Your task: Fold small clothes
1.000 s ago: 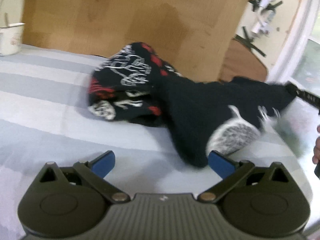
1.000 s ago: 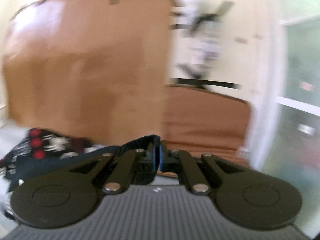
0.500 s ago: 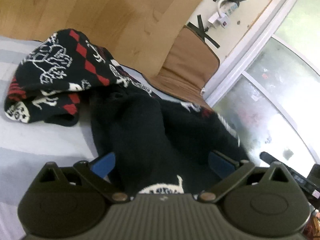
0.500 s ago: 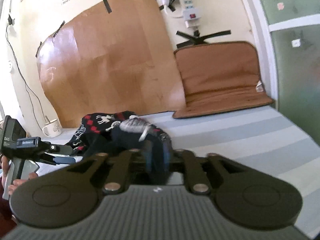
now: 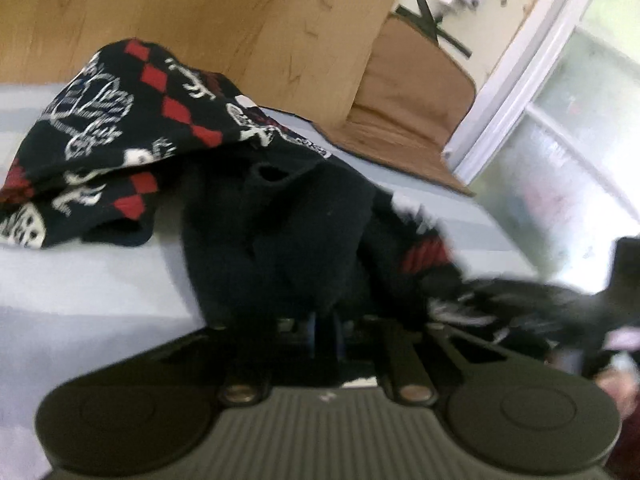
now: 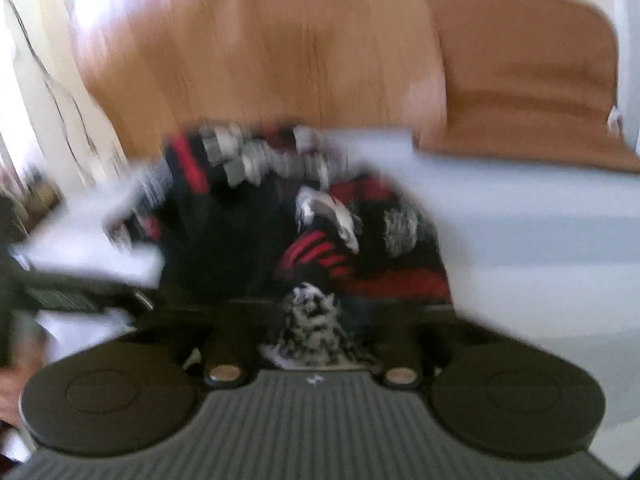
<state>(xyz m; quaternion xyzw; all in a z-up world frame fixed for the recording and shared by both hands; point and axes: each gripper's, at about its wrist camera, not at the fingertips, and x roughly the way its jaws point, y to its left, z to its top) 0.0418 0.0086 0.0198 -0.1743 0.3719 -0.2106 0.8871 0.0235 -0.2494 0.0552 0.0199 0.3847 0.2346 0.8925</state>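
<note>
black knit (image 5: 280, 232) now apparently pinched, left gripper (image 5: 325, 330)

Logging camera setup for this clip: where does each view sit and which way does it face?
Left wrist: on the left gripper, looking down along its fingers at the patterned sweater on the striped bed.
Right wrist: on the right gripper, heavily blurred, facing the same garment; the other gripper shows at left.
Shared: sweater, wooden board, brown cushion.

Motion blur is smearing your right wrist view, and the dark garment (image 5: 276, 232) is hiding your left gripper's (image 5: 325, 330) fingertips.
</note>
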